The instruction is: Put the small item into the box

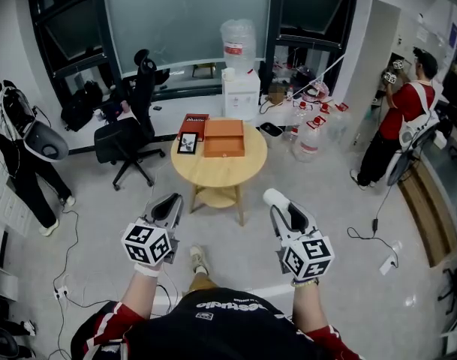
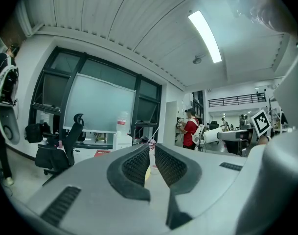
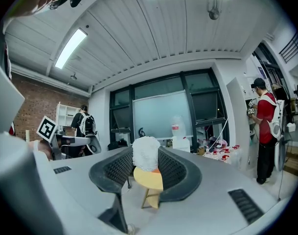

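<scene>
Both grippers held up in front of a round counter, the small item in the right one.

The round wooden counter [image 1: 226, 172] stands on the pale floor ahead of the person, with a black office chair [image 1: 129, 132] to its left and a white water dispenser [image 1: 241, 90] behind it. On the far part of the counter lies the orange box [image 1: 224, 138], its lid down, with a dark red box [image 1: 193, 121] and a small dark-framed card [image 1: 187, 142] just beside it on the left. The left gripper [image 1: 166, 203] is well short of the counter; its fingers [image 2: 171, 165] are nearly together with only a thin slit between them and nothing in it. The right gripper [image 1: 282, 205] is level with it, its fingers [image 3: 176, 173] closed on the small white item [image 3: 146, 153], which sticks up at their tips, well apart from the box.
</scene>
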The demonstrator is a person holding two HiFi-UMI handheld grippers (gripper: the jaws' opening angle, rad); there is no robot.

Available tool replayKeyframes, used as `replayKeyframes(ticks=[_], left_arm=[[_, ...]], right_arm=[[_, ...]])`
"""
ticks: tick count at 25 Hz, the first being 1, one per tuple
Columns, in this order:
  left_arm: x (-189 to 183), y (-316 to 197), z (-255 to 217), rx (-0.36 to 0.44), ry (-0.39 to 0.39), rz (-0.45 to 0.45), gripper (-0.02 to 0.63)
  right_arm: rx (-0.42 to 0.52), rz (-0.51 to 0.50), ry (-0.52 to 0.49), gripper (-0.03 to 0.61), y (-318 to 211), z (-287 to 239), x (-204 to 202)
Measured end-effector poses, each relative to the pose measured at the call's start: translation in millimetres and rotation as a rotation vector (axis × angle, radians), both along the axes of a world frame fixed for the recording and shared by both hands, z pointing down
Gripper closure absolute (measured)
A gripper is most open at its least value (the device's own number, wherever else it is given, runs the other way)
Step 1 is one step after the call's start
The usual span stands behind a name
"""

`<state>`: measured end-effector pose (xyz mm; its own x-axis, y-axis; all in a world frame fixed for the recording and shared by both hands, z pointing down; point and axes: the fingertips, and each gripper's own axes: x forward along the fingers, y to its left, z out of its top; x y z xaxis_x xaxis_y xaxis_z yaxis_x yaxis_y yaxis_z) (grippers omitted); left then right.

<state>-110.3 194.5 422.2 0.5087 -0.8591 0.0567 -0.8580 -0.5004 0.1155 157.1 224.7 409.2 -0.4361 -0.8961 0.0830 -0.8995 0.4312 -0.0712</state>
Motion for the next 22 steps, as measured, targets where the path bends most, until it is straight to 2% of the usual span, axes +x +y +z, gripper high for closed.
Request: replayKeyframes(ticks=[7, 22], left_arm=[[-5, 1, 2, -0.006, 0.058, -0.009, 0.569], [-15, -14, 2, 0.007, 0.055, -0.028, 0.569]], right_arm=[[0.008, 0.012, -0.014, 0.400, -4, 0, 2], [0.006, -0.009, 0.019, 0.399, -23, -2, -9]])
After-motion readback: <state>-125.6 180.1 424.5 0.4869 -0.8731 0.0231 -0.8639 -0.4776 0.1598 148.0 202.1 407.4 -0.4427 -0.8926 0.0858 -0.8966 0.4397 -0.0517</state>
